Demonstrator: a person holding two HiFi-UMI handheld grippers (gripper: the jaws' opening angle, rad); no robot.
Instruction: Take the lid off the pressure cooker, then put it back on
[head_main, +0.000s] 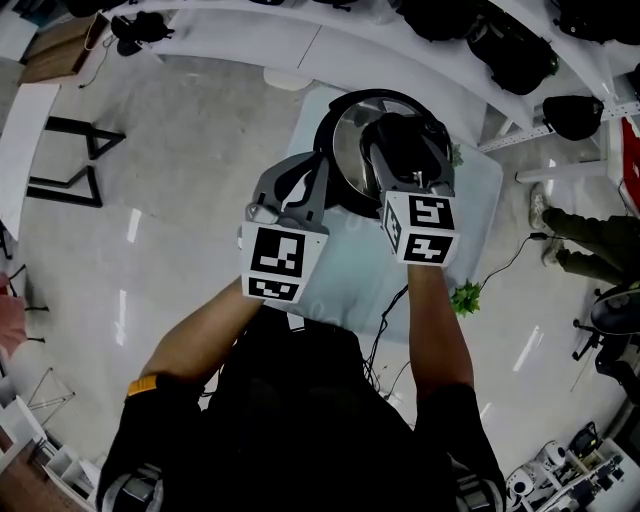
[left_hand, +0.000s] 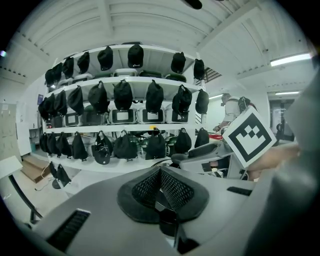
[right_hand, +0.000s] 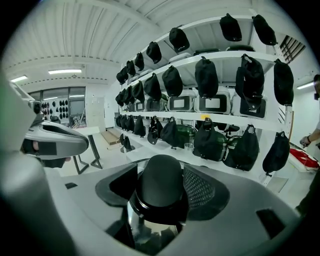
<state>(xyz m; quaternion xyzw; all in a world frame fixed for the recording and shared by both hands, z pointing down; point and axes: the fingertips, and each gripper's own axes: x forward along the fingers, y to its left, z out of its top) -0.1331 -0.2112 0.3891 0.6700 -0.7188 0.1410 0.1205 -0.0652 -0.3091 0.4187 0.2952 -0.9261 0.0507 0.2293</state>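
Lid stage: right jaws released around the knob

The right gripper (head_main: 403, 135) hangs over the pressure cooker (head_main: 325, 165), which stands on the pale surface (head_main: 480, 185). Its jaws are spread, with the black knob (right_hand: 161, 185) between them and no pad pressing. The left gripper (left_hand: 161, 189), jaws clenched on nothing, sits beside the pot. The steel lid (head_main: 350, 135) appears seated. Whether lift-off or refit is in hand cannot be told; a lift would call for closing squarely on the knob.
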